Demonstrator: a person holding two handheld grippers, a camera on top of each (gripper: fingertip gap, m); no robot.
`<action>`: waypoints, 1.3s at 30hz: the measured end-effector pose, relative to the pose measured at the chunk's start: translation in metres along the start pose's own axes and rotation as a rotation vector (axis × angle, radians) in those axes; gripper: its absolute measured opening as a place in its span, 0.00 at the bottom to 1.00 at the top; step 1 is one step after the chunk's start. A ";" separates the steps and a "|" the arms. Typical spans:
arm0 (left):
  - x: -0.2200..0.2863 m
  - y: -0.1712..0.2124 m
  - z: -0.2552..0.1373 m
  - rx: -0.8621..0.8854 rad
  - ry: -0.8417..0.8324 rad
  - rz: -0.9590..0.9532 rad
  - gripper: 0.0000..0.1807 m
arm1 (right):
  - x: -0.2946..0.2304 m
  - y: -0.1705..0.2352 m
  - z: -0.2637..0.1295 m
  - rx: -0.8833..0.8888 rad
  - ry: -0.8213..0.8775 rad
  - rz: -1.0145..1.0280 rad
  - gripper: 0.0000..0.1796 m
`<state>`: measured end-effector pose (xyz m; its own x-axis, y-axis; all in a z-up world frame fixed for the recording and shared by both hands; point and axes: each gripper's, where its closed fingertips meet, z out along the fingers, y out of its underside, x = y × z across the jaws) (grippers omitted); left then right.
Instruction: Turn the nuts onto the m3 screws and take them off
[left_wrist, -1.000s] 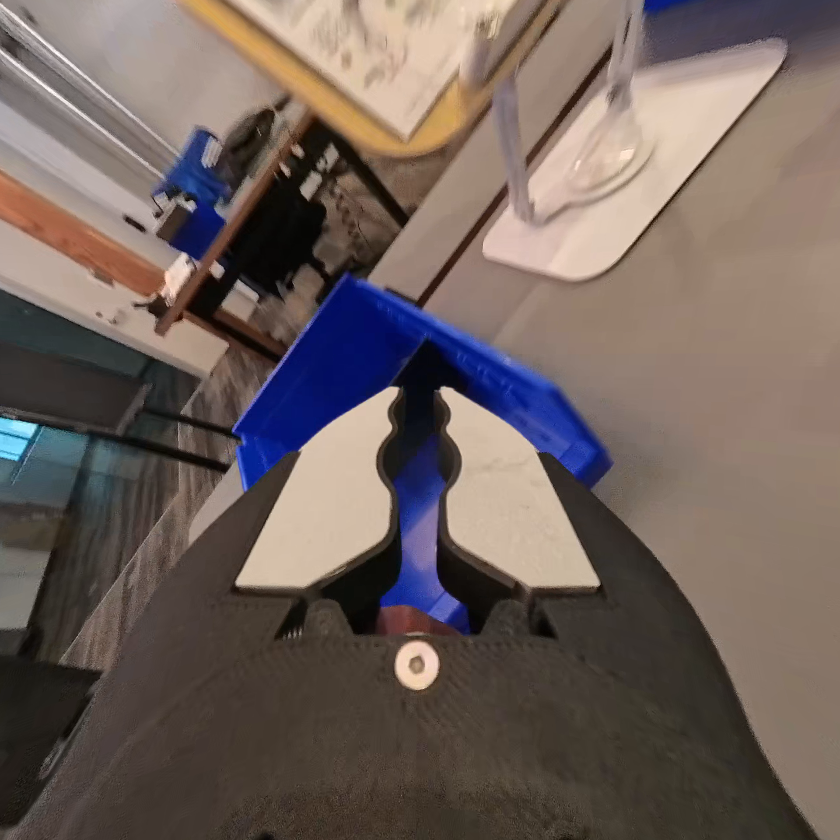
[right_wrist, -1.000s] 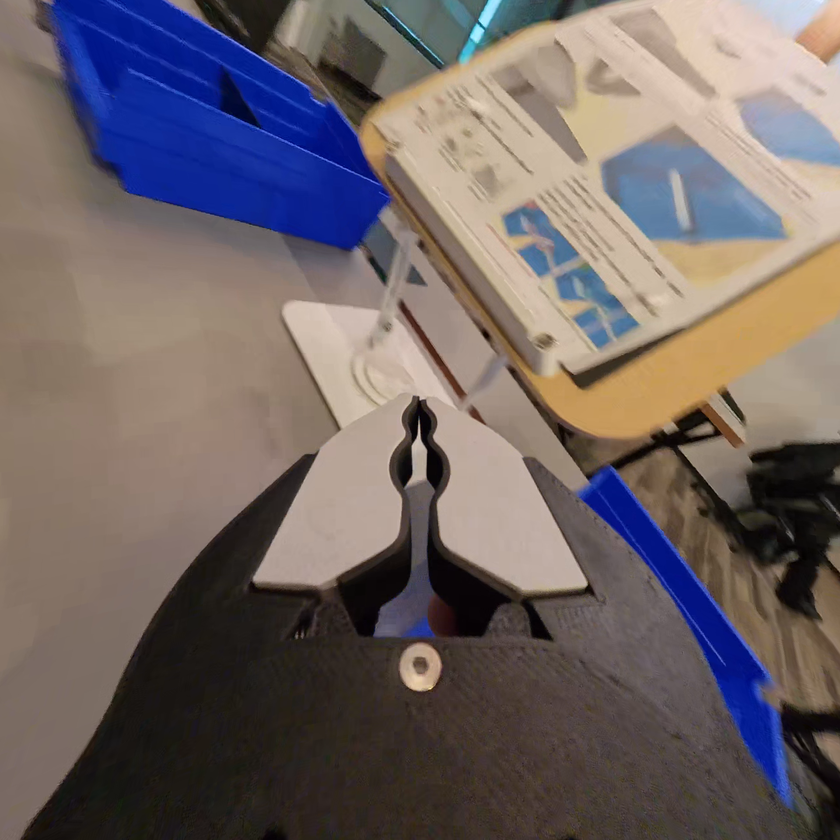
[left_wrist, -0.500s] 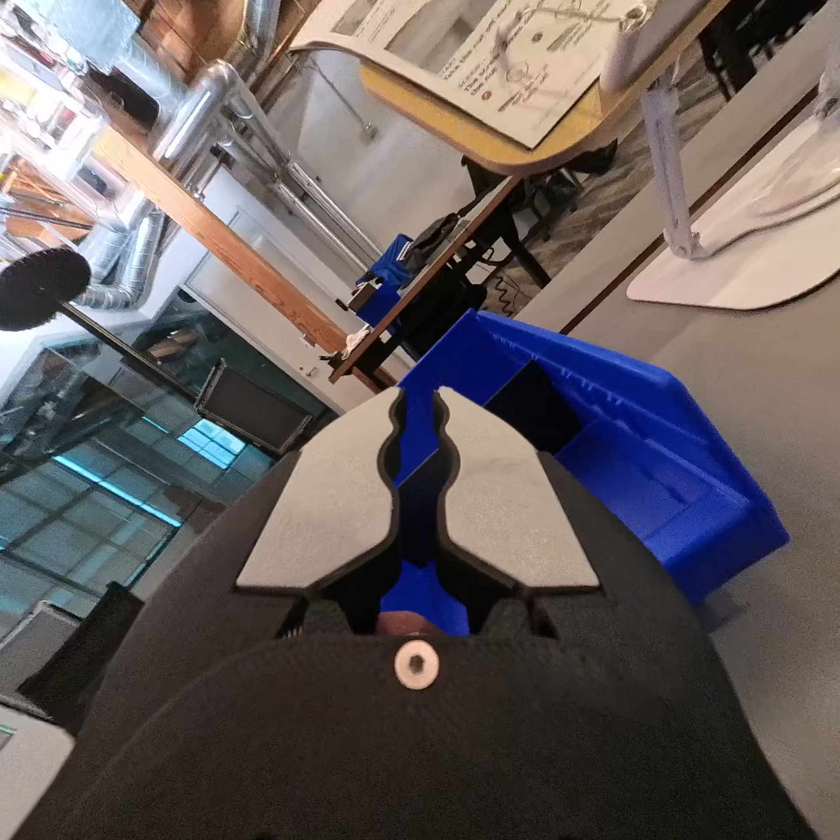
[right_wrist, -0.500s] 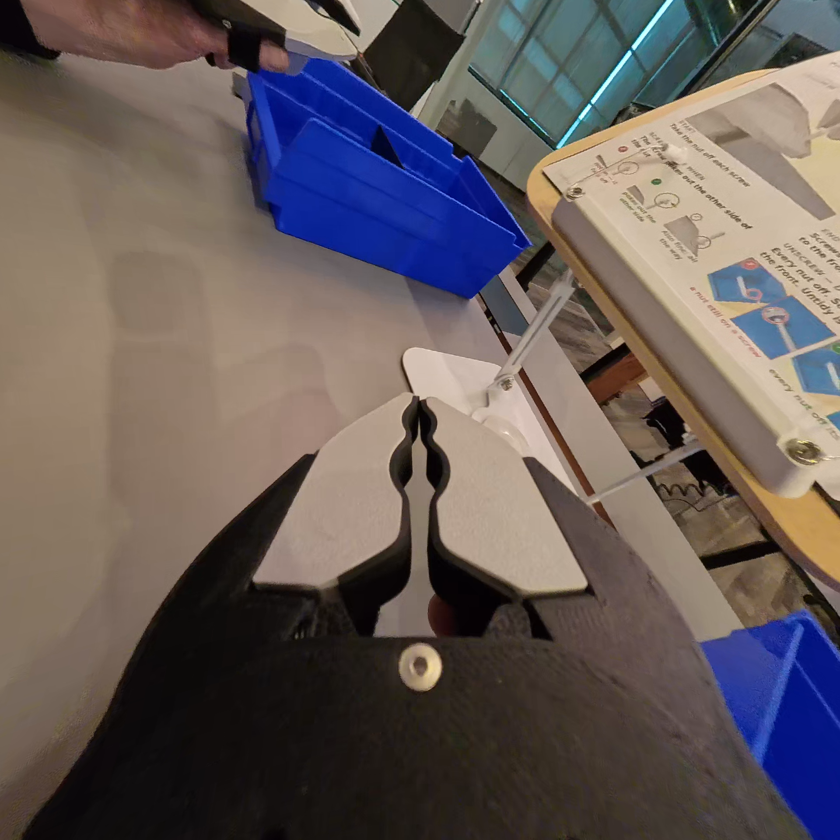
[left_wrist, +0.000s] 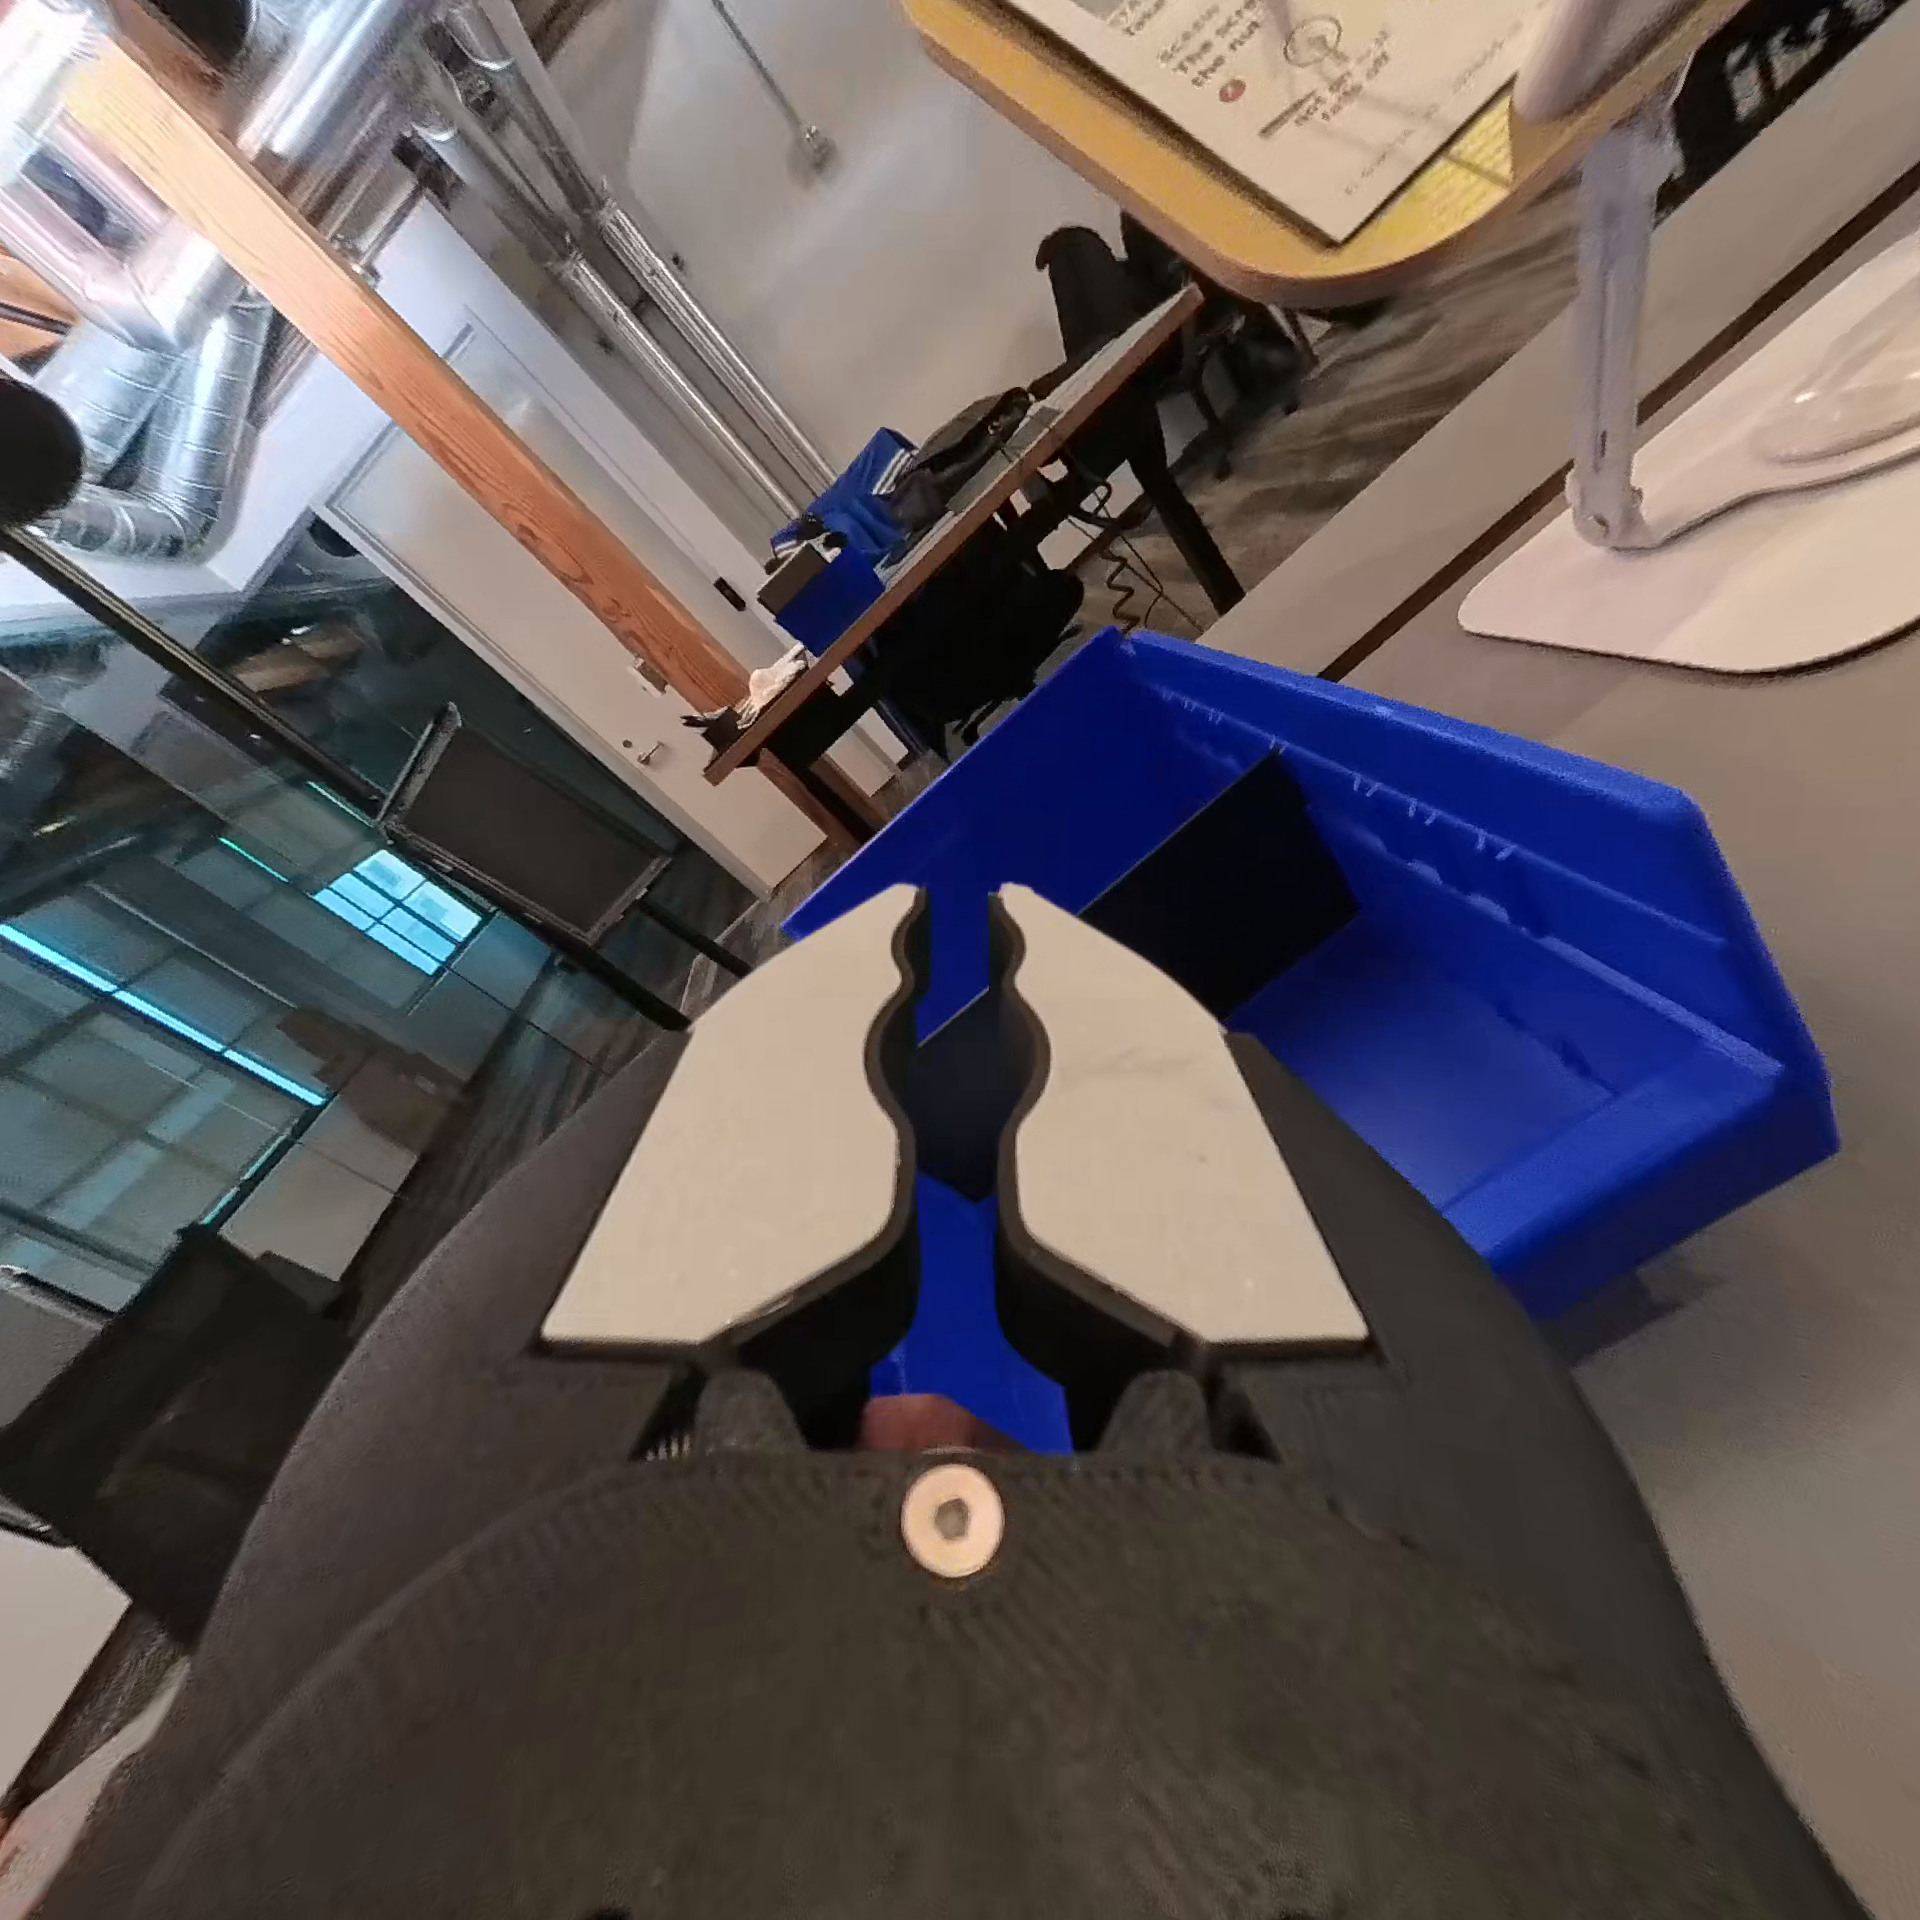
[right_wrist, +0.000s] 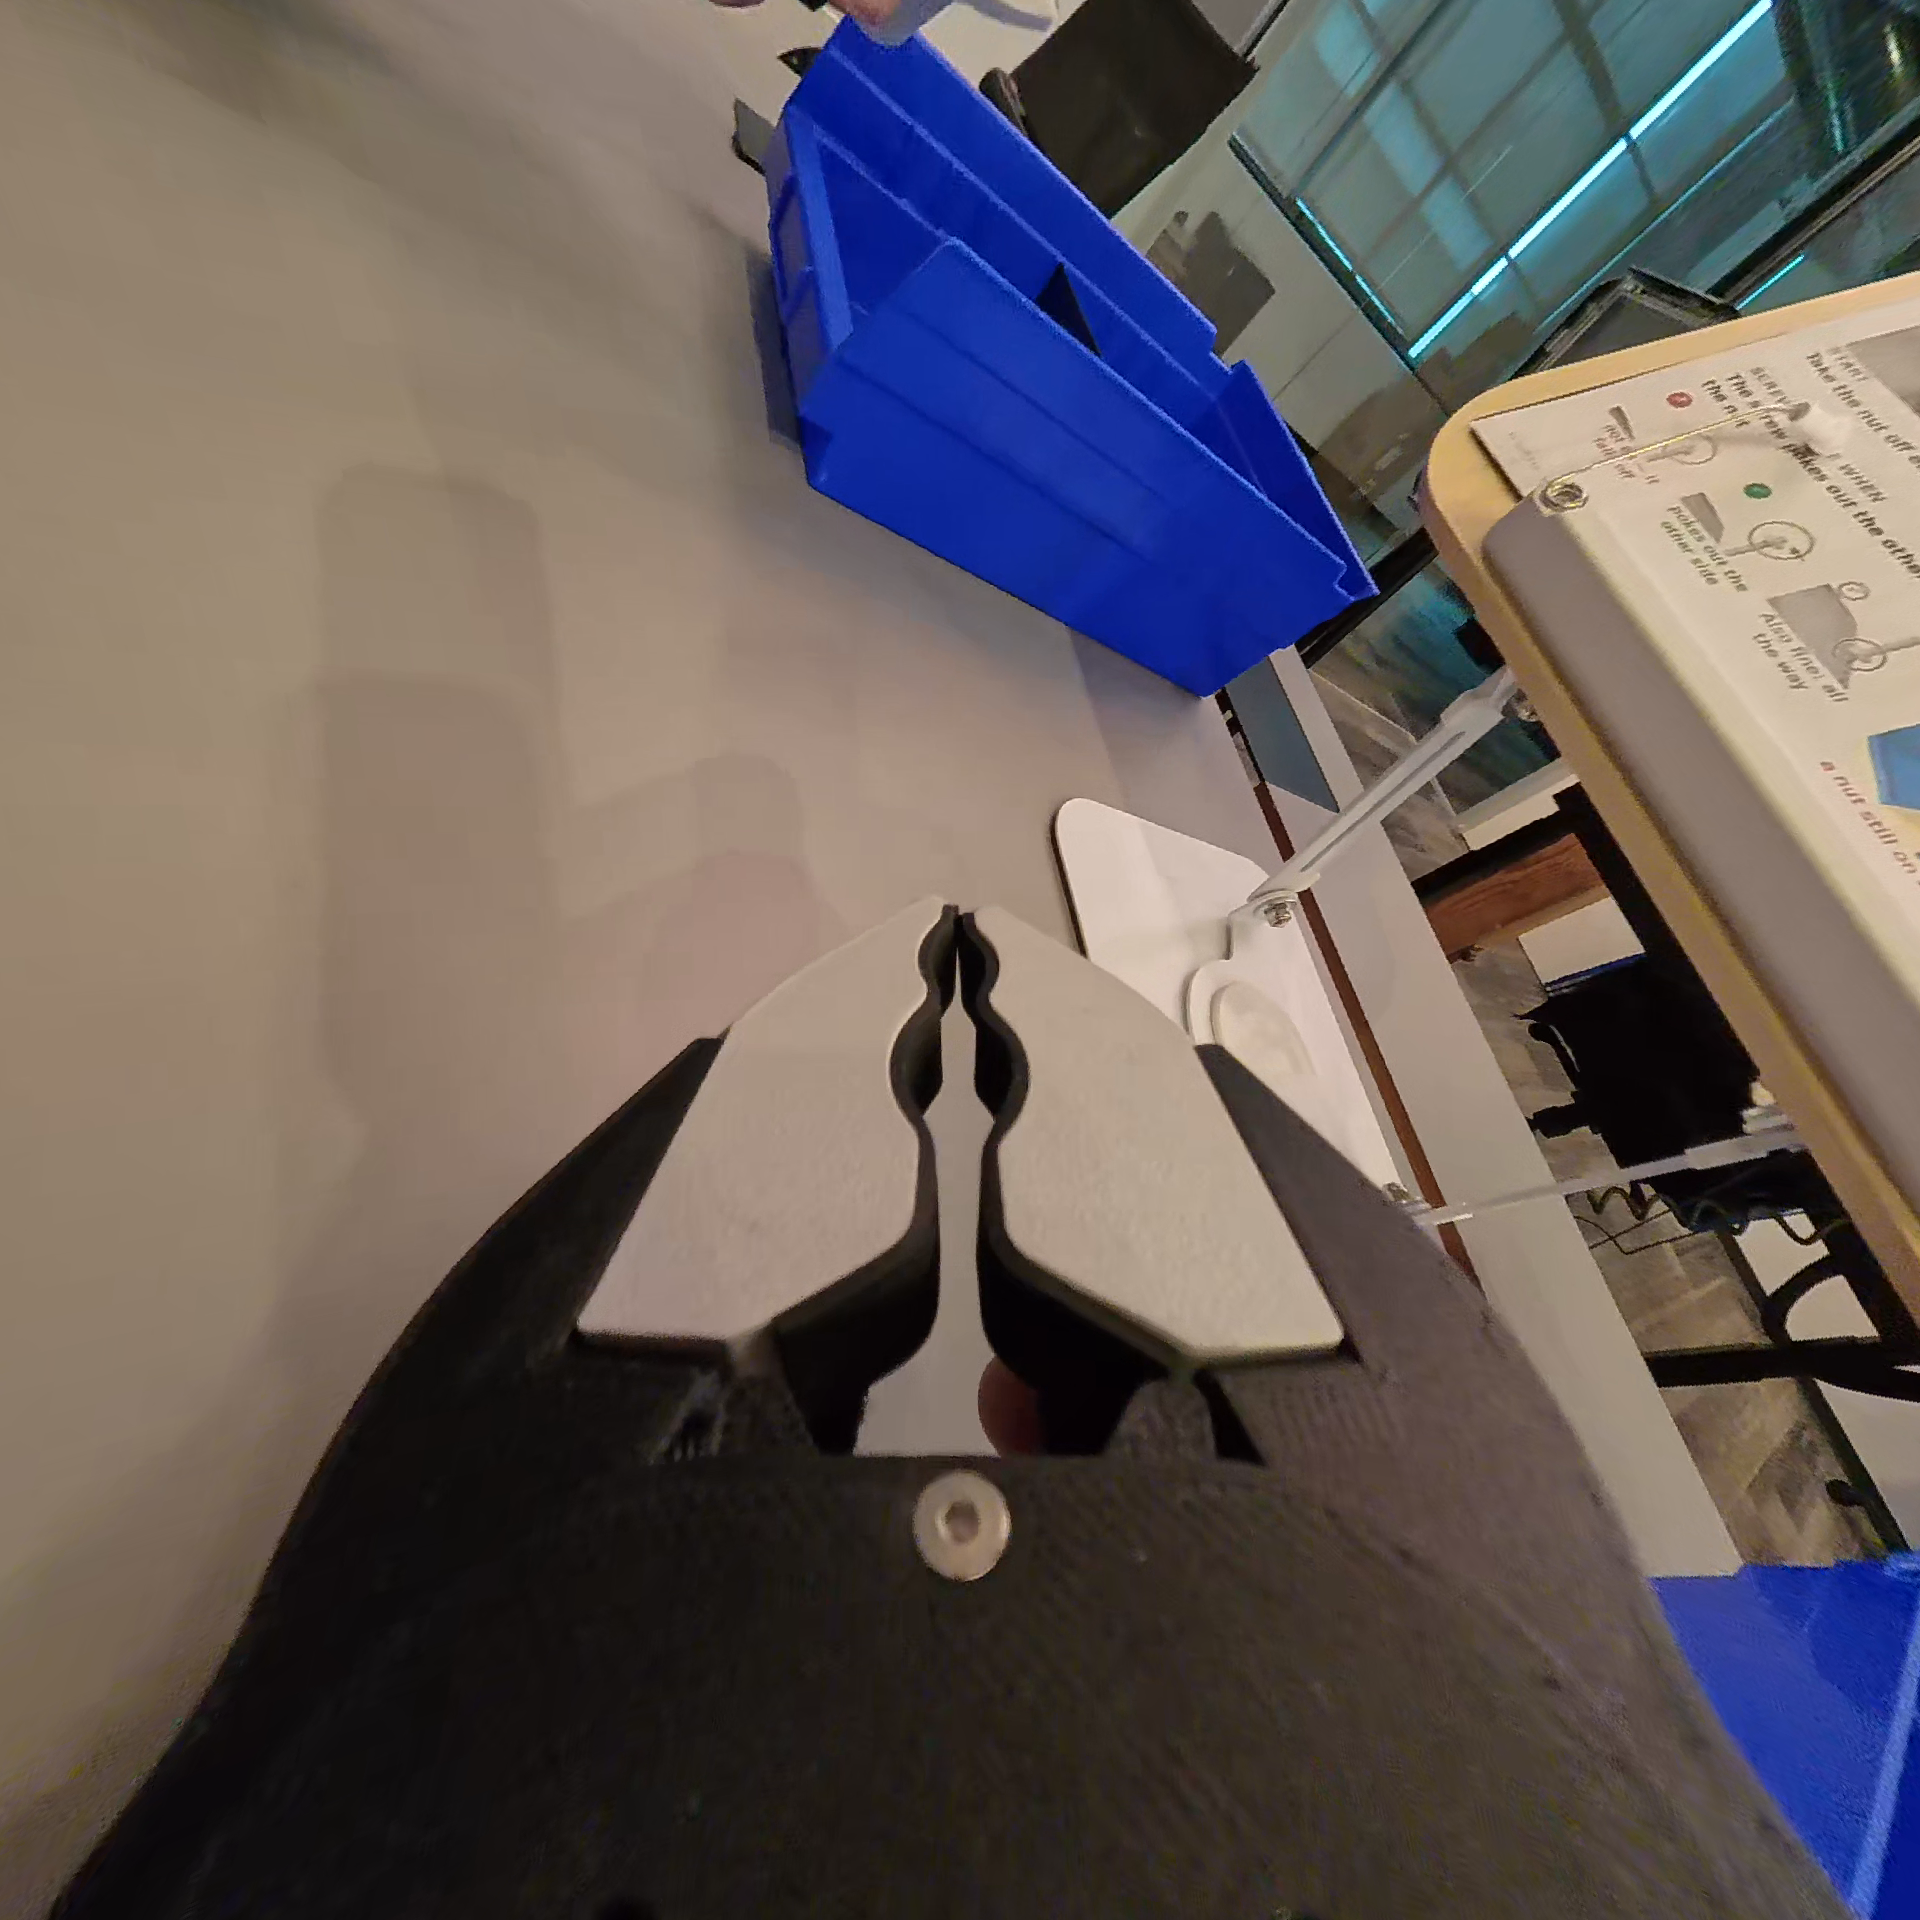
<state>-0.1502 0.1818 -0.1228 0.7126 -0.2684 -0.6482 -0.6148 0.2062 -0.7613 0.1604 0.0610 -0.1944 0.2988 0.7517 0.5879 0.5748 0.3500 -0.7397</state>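
No nuts or screws show in either view. My left gripper (left_wrist: 961, 909) hovers over the near end of a blue bin (left_wrist: 1558, 935) that has a dark divider (left_wrist: 1226, 894). Its jaws stand a narrow gap apart with nothing visible between them. My right gripper (right_wrist: 956, 920) is shut with its tips touching and holds nothing. It hangs above the grey table (right_wrist: 416, 623), near a white stand base (right_wrist: 1132, 883). The same blue bin (right_wrist: 1039, 468) lies farther off in the right wrist view, with the hand holding the other gripper just at its far end.
A tilted instruction board (right_wrist: 1714, 623) on thin white legs stands over the white base (left_wrist: 1714, 582) at the table's far edge. A second blue bin (right_wrist: 1818, 1714) shows at the lower right of the right wrist view. Desks and chairs stand beyond the table. About 35 cm separates my left fingertips from my right.
Both grippers have swung and tilted. The left now looks further into the blue bin. The right has turned so the bin and table fill more of its view. Neither jaw opening changed.
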 end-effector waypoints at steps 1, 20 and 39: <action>0.001 0.000 0.000 0.008 0.007 -0.009 0.05 | -0.001 0.000 0.001 -0.004 -0.004 -0.001 0.00; 0.017 -0.016 -0.003 0.104 -0.018 0.092 0.05 | -0.008 -0.021 0.025 0.045 -0.006 0.068 0.00; 0.042 -0.010 0.000 0.128 0.075 0.010 0.05 | 0.000 -0.030 0.043 0.218 -0.003 0.291 0.00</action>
<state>-0.1142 0.1682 -0.1420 0.6763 -0.3338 -0.6566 -0.5703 0.3268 -0.7536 0.1104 0.0739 -0.1863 0.4239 0.8388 0.3416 0.2900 0.2316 -0.9286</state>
